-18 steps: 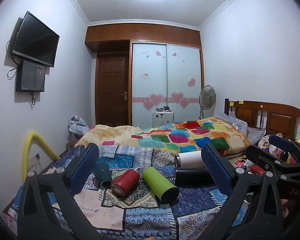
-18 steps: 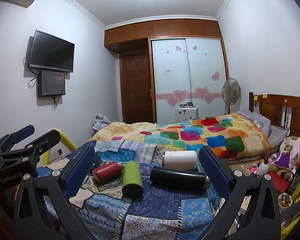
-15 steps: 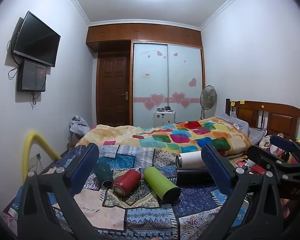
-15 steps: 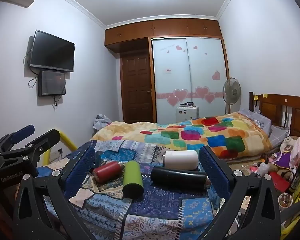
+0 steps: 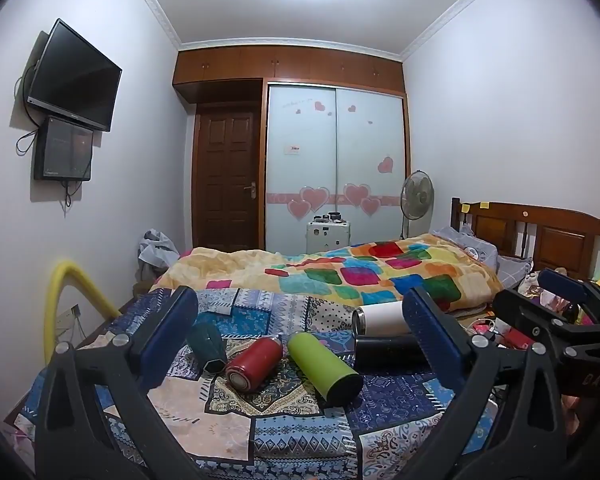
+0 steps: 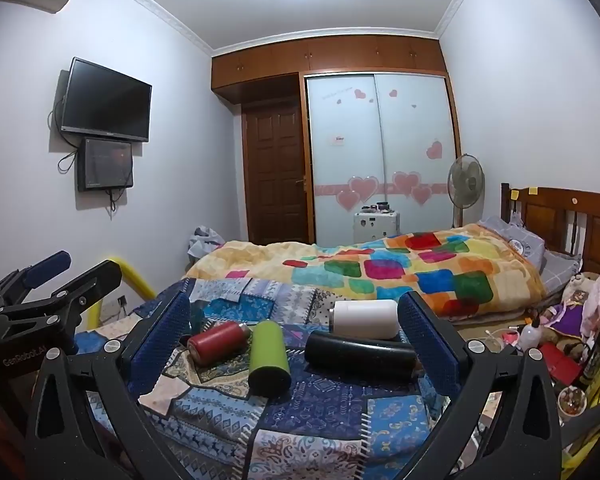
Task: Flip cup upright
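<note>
Several cups lie on their sides on a patchwork cloth point(image 5: 236, 416): a dark green faceted one point(image 5: 206, 345), a red one point(image 5: 254, 363), a lime green one point(image 5: 325, 368), a black one point(image 5: 388, 353) and a white one point(image 5: 380, 318). My left gripper point(image 5: 300, 330) is open and empty, held above and short of them. My right gripper point(image 6: 294, 326) is open and empty too, framing the red cup point(image 6: 219, 343), lime cup point(image 6: 269, 354), black cup point(image 6: 360, 354) and white cup point(image 6: 366, 319). The dark green cup is mostly hidden in the right wrist view.
A bed with a colourful blanket point(image 5: 360, 276) lies behind the cloth. A yellow tube point(image 5: 66, 300) curves at the left. The right gripper's body point(image 5: 560, 328) shows at the right of the left view. Bottles and clutter point(image 6: 568, 340) fill the floor at the right.
Both views have shifted only very slightly. The cups have not moved and both grippers stay open.
</note>
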